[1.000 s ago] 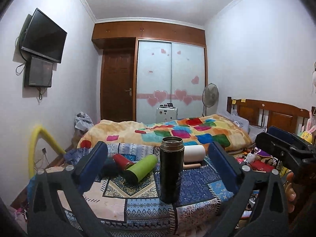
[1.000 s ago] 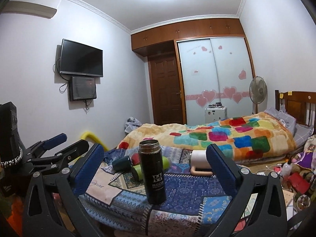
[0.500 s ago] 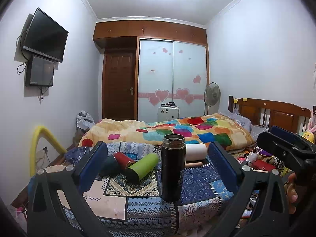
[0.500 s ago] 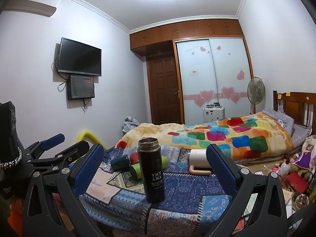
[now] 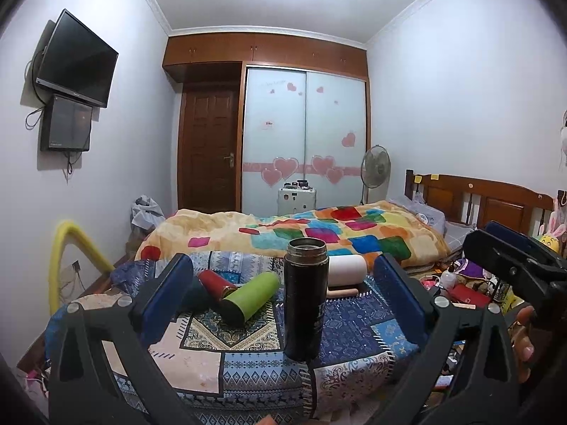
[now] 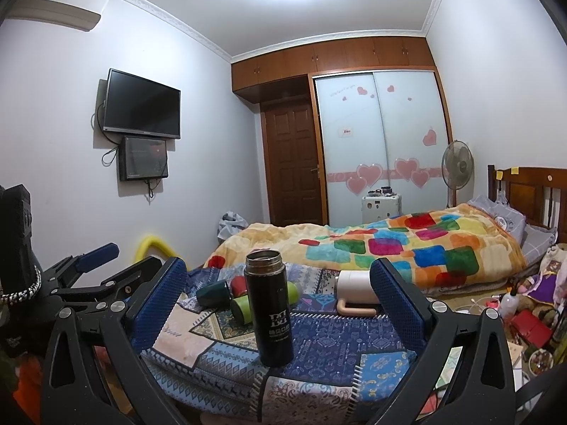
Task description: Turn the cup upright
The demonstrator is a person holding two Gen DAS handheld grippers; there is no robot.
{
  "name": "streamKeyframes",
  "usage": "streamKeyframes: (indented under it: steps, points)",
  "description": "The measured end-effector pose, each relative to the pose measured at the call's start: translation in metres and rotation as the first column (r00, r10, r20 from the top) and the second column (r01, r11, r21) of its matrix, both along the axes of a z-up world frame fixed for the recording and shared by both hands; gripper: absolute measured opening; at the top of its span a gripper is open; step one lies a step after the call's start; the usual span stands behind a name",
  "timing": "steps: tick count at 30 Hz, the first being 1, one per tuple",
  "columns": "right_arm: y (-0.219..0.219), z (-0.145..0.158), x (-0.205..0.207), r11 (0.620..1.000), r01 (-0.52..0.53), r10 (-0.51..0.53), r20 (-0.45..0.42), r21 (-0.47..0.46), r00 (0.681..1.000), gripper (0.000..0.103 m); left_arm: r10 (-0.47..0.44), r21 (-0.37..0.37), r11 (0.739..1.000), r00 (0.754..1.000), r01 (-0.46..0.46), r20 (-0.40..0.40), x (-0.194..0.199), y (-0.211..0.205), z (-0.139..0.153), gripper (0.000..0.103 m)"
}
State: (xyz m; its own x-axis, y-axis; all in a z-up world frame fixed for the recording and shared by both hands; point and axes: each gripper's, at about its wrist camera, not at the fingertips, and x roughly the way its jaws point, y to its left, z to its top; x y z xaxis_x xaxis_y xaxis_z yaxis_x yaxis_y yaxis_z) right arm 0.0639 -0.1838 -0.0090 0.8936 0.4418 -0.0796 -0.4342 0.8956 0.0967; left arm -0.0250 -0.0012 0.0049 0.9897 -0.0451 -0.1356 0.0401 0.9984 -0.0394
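Bed with a patchwork blanket of bright coloured squares [image 5: 319, 233] fills the back of the room, wooden headboard at right. In front of it, a table under a blue-and-cream patterned patchwork cloth [image 5: 354, 329] carries all the cups.

Tall black cylindrical flask with a steel rim [image 5: 305, 297] stands upright near the cloth's front edge, mouth open at top; in the right wrist view it [image 6: 269, 308] sits between the two blue pads.

Behind it, a white mug with a pale handle [image 5: 345, 271] lies on its side. To the left, a lime-green cylindrical cup [image 5: 251, 295] lies on its side, base toward the camera. A red cup [image 5: 216, 283] lies just beside it, touching or nearly so. A dark green cup [image 6: 214, 292] lies further left.

Left gripper [image 5: 283, 301]: jaws spread wide, empty, well short of the flask. Right gripper [image 6: 280, 304]: jaws likewise spread wide, holding nothing.
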Motion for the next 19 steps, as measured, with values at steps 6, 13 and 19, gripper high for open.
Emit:
streamKeyframes:
  steps: [6,13,19]
  points:
    - [-0.0009,0.0011,-0.0006,1.0,0.001,-0.001,0.002,0.001,1.0,0.103,0.0,-0.013,1.0,1.0,0.0,-0.01,0.0016,0.0014,0.0005,0.103]
    - [-0.0018,0.0012,-0.0005,1.0,0.004,-0.004,0.002,-0.003,1.0,0.103,-0.005,-0.005,1.0,1.0,0.005,-0.012,0.0022,-0.0008,-0.0002,0.103]
    - [-0.0036,0.0002,-0.0002,1.0,0.015,-0.015,-0.004,-0.004,1.0,0.103,-0.011,0.011,1.0,1.0,0.011,-0.012,0.003,-0.0034,-0.0025,0.103]
